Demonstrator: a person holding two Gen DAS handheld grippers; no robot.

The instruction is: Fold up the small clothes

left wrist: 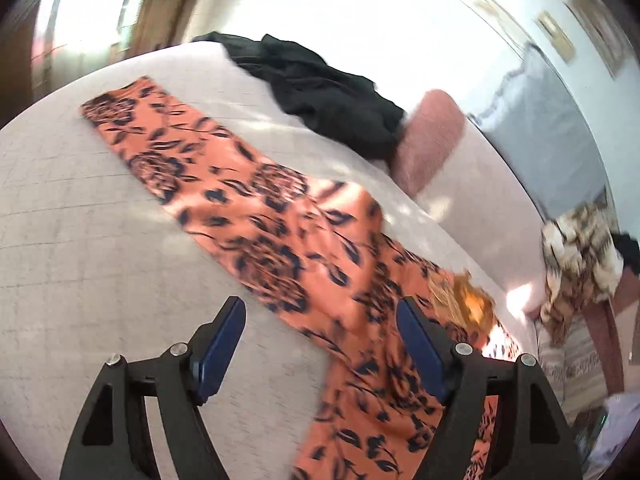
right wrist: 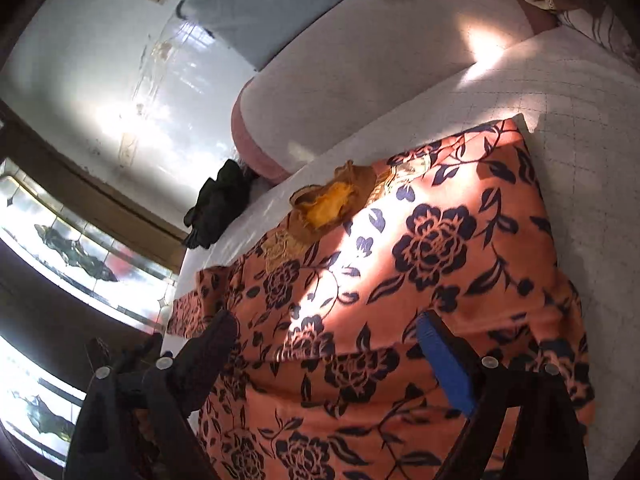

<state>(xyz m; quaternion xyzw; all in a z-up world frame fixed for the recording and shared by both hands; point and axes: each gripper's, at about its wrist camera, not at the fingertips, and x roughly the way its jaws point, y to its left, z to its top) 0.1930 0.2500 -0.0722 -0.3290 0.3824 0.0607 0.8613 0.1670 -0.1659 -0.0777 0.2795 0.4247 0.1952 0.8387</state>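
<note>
An orange garment with a dark floral print [left wrist: 280, 232] lies spread on a pale checked bed [left wrist: 80, 220]. A long sleeve stretches to the far left. Its yellow-lined neck [left wrist: 464, 300] is at the right. My left gripper [left wrist: 320, 320] is open and empty above the bed, its right finger over the garment. In the right wrist view the same garment [right wrist: 420, 260] fills the middle, with the neck [right wrist: 332, 204] at its far edge. My right gripper [right wrist: 328, 332] is open and empty just above the garment's body.
A crumpled black garment [left wrist: 320, 88] lies at the far edge of the bed, also in the right wrist view [right wrist: 216, 208]. A pink bolster [left wrist: 428, 136] lies beside it. A brown-and-cream patterned cloth [left wrist: 580, 256] is heaped at the right. A window [right wrist: 72, 248] is at the left.
</note>
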